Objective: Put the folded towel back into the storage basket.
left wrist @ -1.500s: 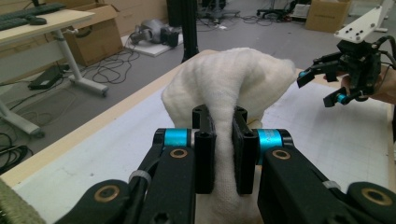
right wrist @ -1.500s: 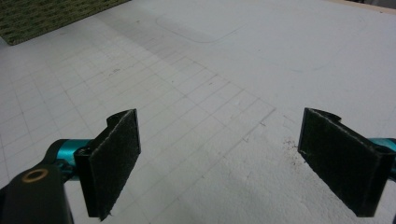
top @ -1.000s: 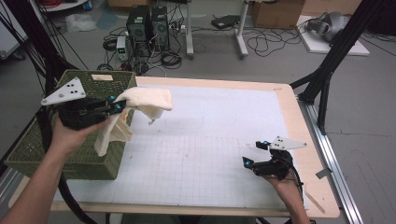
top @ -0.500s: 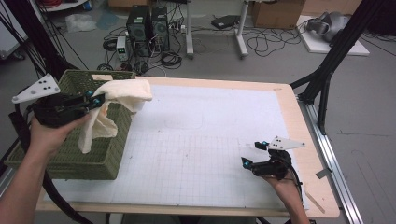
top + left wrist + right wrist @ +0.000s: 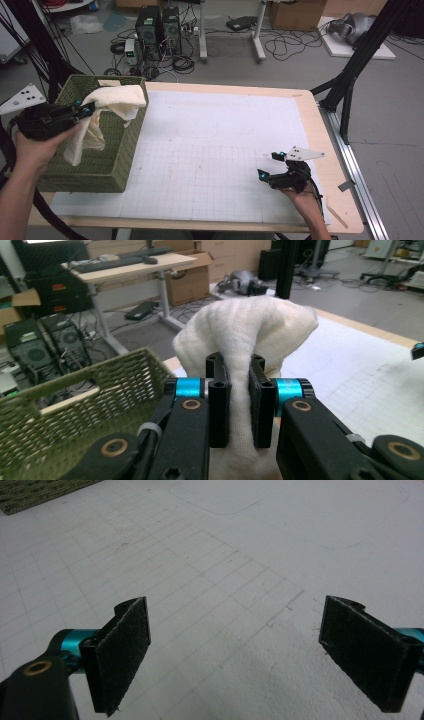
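- My left gripper (image 5: 85, 107) is clamped on the cloth (image 5: 112, 102); in the left gripper view its black jaws pinch a fold of the cloth (image 5: 245, 335) tight between them, fabric bulging above the pads.
- Cloth: cream, soft, ribbed weave, bunched into a rounded lump at the grip, with a limp tail hanging down.
- Cloth sits at the far left, held over the basket (image 5: 120, 165); the upper part drapes on the basket's right rim, the tail hangs inside against the wall.
- Basket: olive green, woven mesh, rectangular, open top, standing on the table's left edge; its rim and wall (image 5: 100, 375) show left of my jaws.
- My right gripper (image 5: 267, 166) is near right, low over the mat (image 5: 215, 150), jaws wide apart with nothing between them.
- Right gripper view: two flat black pads (image 5: 125, 650), rough, foam-like faces, square-cut edges, over bare mat.
- Mat: white, flat, printed with a thin grey grid, slightly scuffed; a rounded outline is drawn at its far side (image 5: 220, 502).
- Table (image 5: 330, 165): pale wood border around the mat.
- Grey three-cornered plates with holes top both grippers.
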